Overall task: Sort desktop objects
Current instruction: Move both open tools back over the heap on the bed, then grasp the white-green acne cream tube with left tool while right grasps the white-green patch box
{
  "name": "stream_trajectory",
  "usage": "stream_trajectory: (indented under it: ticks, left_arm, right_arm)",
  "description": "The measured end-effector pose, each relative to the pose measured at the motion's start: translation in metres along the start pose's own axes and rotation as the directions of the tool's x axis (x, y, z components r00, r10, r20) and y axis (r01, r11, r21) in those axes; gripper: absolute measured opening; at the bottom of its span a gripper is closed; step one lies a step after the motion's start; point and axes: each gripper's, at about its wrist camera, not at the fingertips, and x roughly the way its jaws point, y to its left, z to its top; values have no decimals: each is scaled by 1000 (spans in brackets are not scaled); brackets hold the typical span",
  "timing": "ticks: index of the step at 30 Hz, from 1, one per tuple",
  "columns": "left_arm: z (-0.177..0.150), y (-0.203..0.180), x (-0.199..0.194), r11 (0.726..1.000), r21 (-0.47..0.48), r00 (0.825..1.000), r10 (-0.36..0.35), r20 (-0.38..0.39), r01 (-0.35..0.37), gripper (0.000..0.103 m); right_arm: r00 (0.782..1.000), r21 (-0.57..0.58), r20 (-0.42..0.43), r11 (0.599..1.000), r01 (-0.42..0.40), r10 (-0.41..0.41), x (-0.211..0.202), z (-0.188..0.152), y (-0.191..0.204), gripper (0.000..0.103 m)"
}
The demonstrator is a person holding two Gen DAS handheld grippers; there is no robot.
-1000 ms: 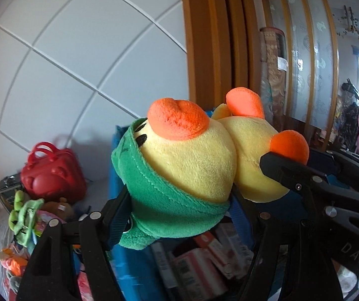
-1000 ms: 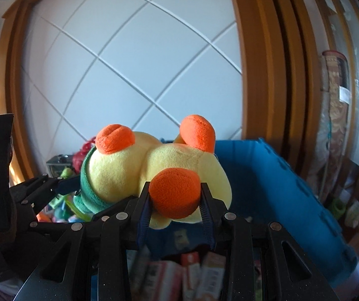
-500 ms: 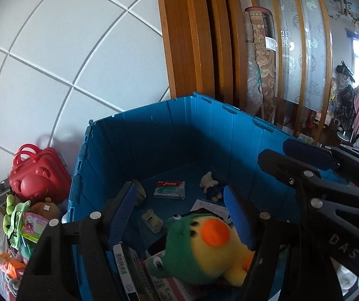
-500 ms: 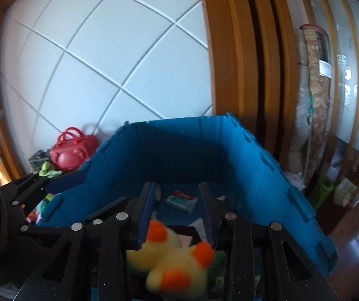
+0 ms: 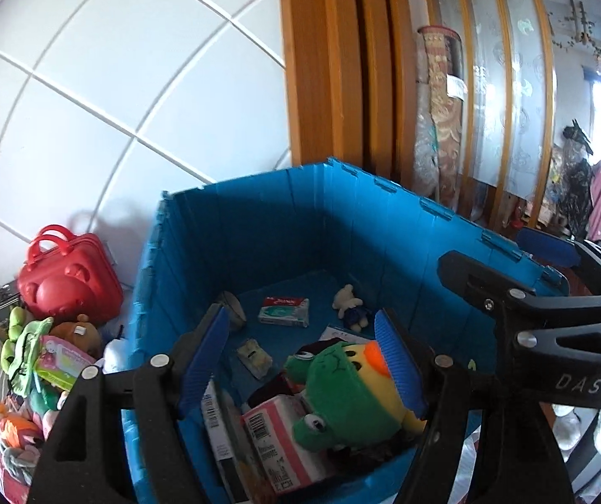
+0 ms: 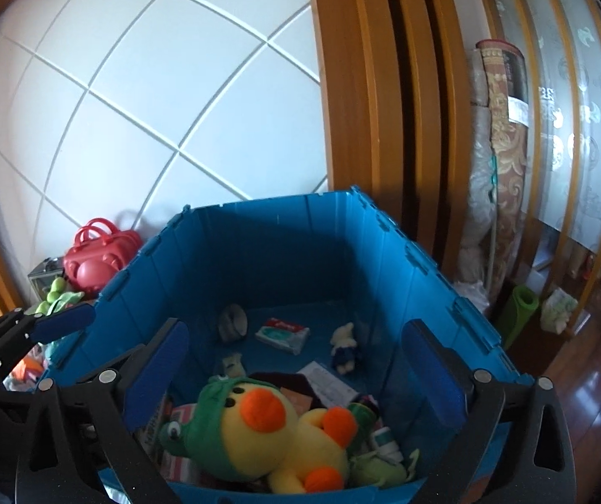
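Note:
A yellow plush duck [image 6: 266,432] with a green frog hood and orange beak lies on its side on boxes at the near end of the blue crate [image 6: 283,243]. My right gripper [image 6: 294,327] hovers over the crate. Its jaws are opening wide, and nothing is between the pads. My left gripper [image 5: 300,319] is open above the same crate, with the duck [image 5: 342,395] below and free of its pads. The right gripper [image 5: 518,264] shows at the right edge of the left wrist view.
In the crate [image 5: 279,231] lie a tissue pack [image 5: 283,311], a small plush [image 5: 348,306] and cartons [image 5: 279,432]. A red bear-shaped case [image 5: 69,281] and a toy pile [image 5: 40,348] sit left of it. A rolled rug [image 6: 502,168] and wooden frames stand to the right.
A second ago both grippers held the duck up above the crate. It has dropped into the crate, and the right jaws have spread wide.

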Motion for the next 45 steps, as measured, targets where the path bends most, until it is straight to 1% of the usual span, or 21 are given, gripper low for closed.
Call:
stream_trajectory:
  ticks: [2, 6, 8, 10, 13, 14, 15, 16, 18, 20, 23, 25, 28, 29, 32, 34, 36, 39, 40, 43, 45]
  left_arm:
    - [-4, 7, -10, 999, -10, 999, 32, 25, -32, 72]
    - [-12, 30, -26, 995, -62, 995, 80, 67, -76, 73]
    - [-16, 43, -36, 989, -95, 987, 126, 102, -117, 73]
    - [-21, 59, -48, 977, -131, 970, 190, 153, -171, 73]
    - [-27, 82, -64, 964, -181, 953, 228, 199, -193, 74]
    - [-30, 92, -71, 959, -202, 946, 243, 215, -201, 75]
    - [-32, 101, -76, 954, -215, 940, 257, 225, -209, 81]
    - [-34, 108, -79, 949, -226, 934, 271, 231, -219, 83]
    - [-41, 126, -85, 935, -254, 922, 306, 235, -246, 87]
    - [-49, 146, -90, 921, -282, 916, 335, 222, -268, 88]
    - [-65, 180, -98, 896, -318, 903, 383, 196, -311, 88]
    - [-77, 206, -104, 871, -340, 888, 427, 170, -354, 88]
    - [-97, 245, -114, 823, -383, 858, 497, 127, -420, 88]
    - [-103, 257, -116, 811, -392, 853, 510, 112, -434, 88]
    - [-123, 293, -120, 779, -388, 835, 548, 43, -492, 88]
    - [-140, 316, -120, 760, -382, 826, 564, -14, -525, 88]
    - [-158, 335, -117, 745, -381, 820, 567, -73, -548, 88]
    - [-184, 355, -111, 736, -370, 819, 551, -159, -567, 88]
    - [-193, 356, -111, 735, -366, 818, 547, -180, -571, 88]
    - [-224, 369, -101, 730, -361, 815, 514, -269, -580, 88]
    - [-244, 376, -90, 732, -377, 821, 468, -329, -568, 88]
  right_arm:
    - [1000, -15, 23, 1000, 8, -8, -6, -1, 7, 103]
    - [993, -51, 111, 997, 49, -43, -22, -2, 31, 103]
    - [987, -67, 155, 996, 56, -46, -29, -4, 43, 103]
    - [980, -83, 194, 995, 52, -35, -33, -6, 57, 103]
    - [969, -98, 246, 995, 27, -2, -37, -9, 77, 103]
    - [965, -101, 263, 995, 20, 8, -39, -10, 85, 103]
    - [961, -103, 274, 995, 14, 15, -40, -11, 90, 103]
    - [958, -108, 284, 994, 2, 29, -40, -11, 99, 103]
    - [957, -126, 282, 991, -39, 73, -38, -11, 115, 103]
    - [955, -149, 265, 984, -92, 130, -34, -13, 135, 103]
    - [943, -185, 263, 970, -157, 203, -29, -18, 172, 103]
    - [938, -205, 252, 961, -188, 237, -24, -21, 194, 103]
    - [930, -230, 204, 939, -258, 305, -13, -27, 231, 103]
    - [925, -232, 193, 931, -281, 327, -10, -30, 242, 103]
    - [914, -233, 152, 913, -336, 375, 1, -39, 274, 103]
    - [908, -240, 102, 896, -374, 407, 12, -49, 297, 103]
    - [903, -256, 38, 877, -405, 428, 23, -61, 319, 103]
    - [893, -256, -53, 859, -444, 446, 40, -82, 341, 103]
    - [891, -251, -80, 856, -452, 447, 45, -88, 345, 103]
    - [889, -245, -162, 855, -456, 428, 64, -111, 356, 103]
    - [888, -243, -223, 860, -449, 401, 73, -127, 360, 103]
